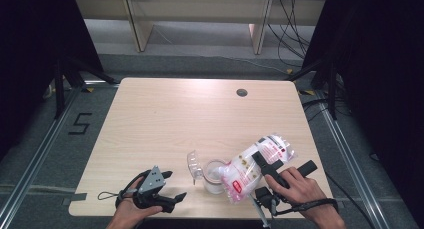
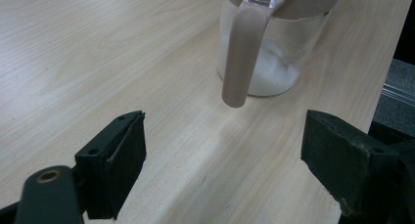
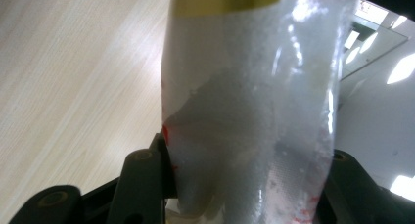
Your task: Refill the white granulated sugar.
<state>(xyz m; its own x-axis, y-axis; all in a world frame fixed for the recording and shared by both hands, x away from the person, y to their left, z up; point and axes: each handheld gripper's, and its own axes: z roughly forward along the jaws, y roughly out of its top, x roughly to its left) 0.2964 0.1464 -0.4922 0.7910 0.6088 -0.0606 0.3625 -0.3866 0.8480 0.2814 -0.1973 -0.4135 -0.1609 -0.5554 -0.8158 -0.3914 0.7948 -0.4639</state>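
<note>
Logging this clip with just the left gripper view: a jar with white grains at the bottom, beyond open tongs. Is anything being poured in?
Observer: The high view shows a clear bag of white grains tipped over, its lower end at the mouth of the jar.
Operator: What holds it?
Observer: The right tongs, clamped across its upper half.
Operator: Is the jar lidded?
Observer: Its clear lid stands flipped open at the jar's left side.
</note>
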